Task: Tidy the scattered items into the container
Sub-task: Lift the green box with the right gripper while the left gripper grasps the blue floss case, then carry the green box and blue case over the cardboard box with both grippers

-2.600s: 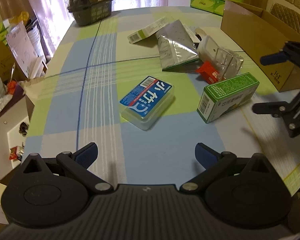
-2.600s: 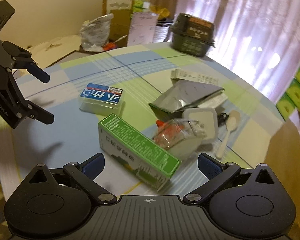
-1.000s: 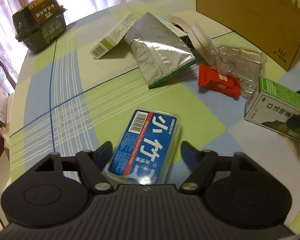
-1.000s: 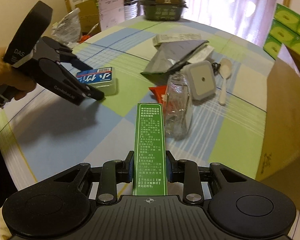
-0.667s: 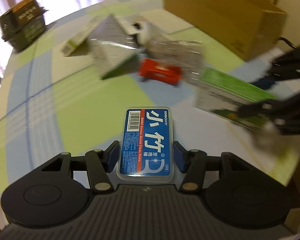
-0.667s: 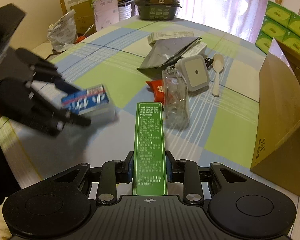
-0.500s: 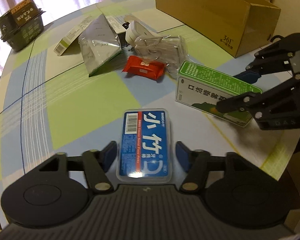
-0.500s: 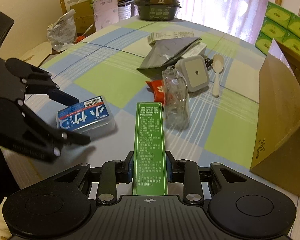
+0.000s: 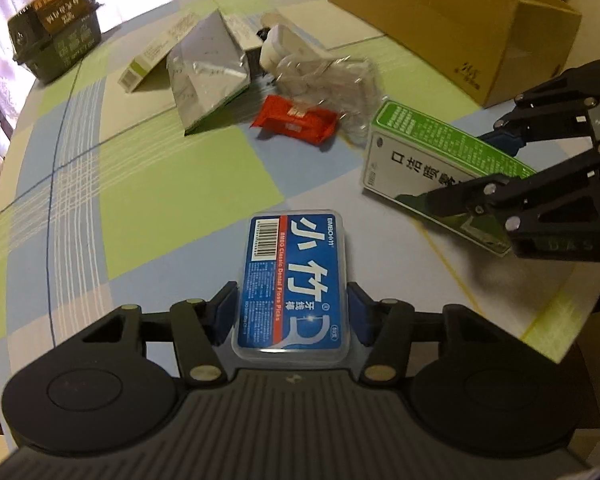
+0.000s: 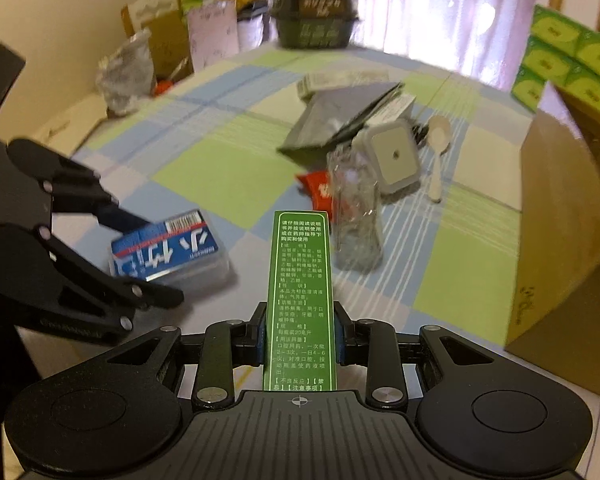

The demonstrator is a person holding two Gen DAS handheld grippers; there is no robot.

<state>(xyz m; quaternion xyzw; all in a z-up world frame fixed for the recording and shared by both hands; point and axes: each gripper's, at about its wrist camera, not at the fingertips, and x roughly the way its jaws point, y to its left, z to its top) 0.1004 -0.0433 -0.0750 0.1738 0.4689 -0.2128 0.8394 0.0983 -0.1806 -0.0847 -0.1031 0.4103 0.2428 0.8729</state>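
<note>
My left gripper (image 9: 292, 312) is shut on a blue dental-floss-pick box (image 9: 294, 276), which sticks out forward between the pads. My right gripper (image 10: 300, 336) is shut on a long green medicine box (image 10: 302, 300), held by its narrow sides. In the left wrist view the right gripper (image 9: 464, 168) and green box (image 9: 432, 168) are at the right, near the open cardboard box (image 9: 452, 28). The right wrist view is blurred; it shows the left gripper (image 10: 156, 260) with the tilted blue box (image 10: 172, 248) at the left and the cardboard box (image 10: 560, 220) at the right.
Spread over the checked tablecloth are a red packet (image 9: 296, 118), a clear plastic blister (image 9: 332, 76), a silver pouch (image 9: 204, 68), a long white-green carton (image 9: 152, 60), a white square device (image 10: 394, 156) and a spoon (image 10: 436, 140). A dark green tub (image 9: 56, 28) stands at the far edge.
Both grippers were open over the table, then each shut on its box. In the last half second the left pads pressed onto the blue box, and the right view turned blurred with motion.
</note>
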